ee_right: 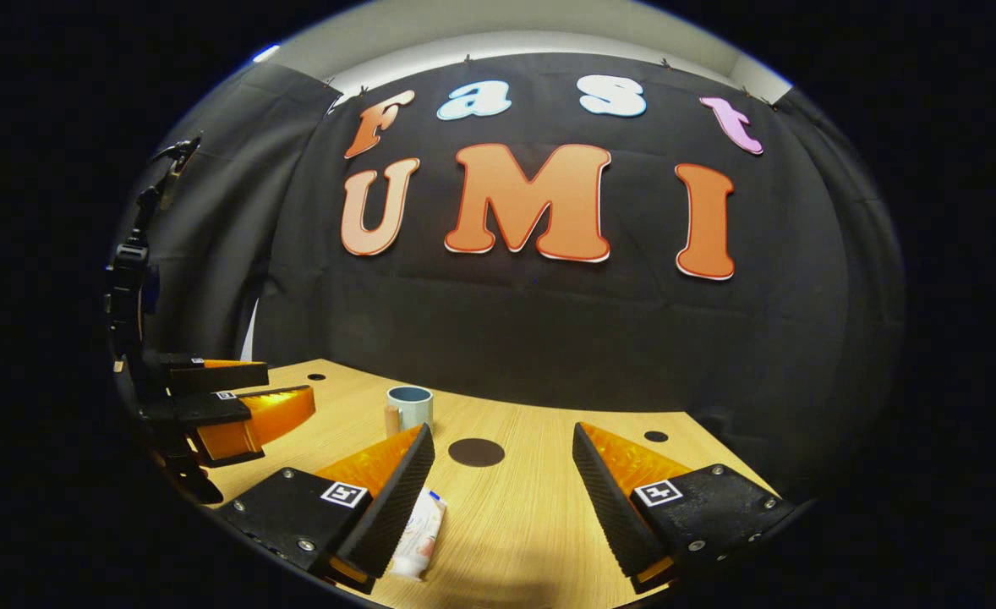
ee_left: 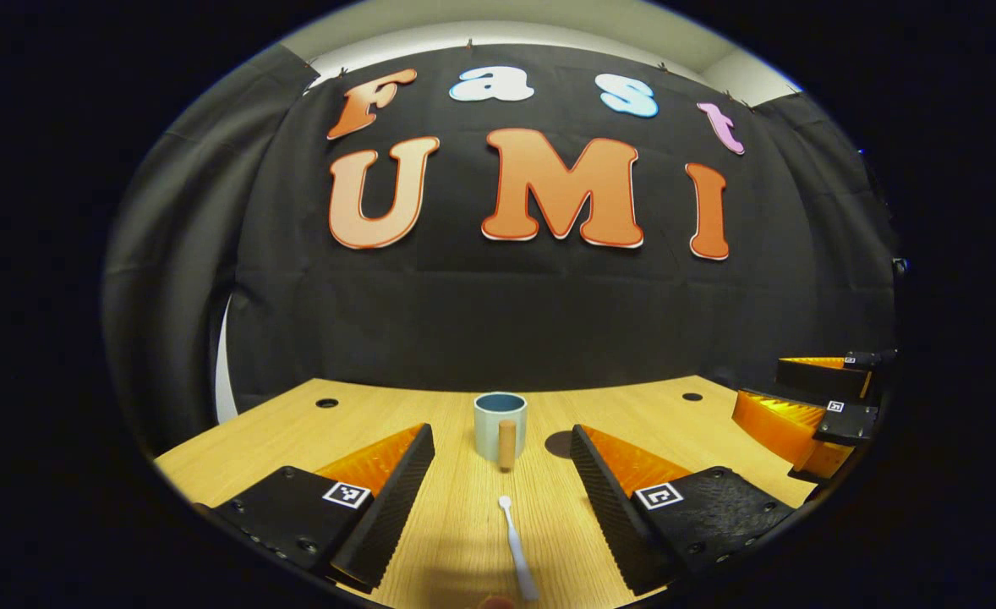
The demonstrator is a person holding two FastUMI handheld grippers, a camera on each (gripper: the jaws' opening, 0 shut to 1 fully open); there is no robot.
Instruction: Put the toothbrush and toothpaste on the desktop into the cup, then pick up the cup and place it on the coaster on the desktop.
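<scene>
Both tools are hovering spread over the bench: the left tool is lining up on the toothbrush lying before the cup; the right tool is flanking the toothpaste, with the coaster waiting beyond.

Black cloth wall hangs behind a light wooden desktop (round holes near its back edge)

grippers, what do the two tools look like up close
Each tool is a pair of long wedge-shaped fingers with ribbed inner faces, bolted to dark blocks with visible screws. Every block carries a small square black-and-white marker tag. The left tool and the right tool look built alike. No sleeve or cable can be made out.
</scene>
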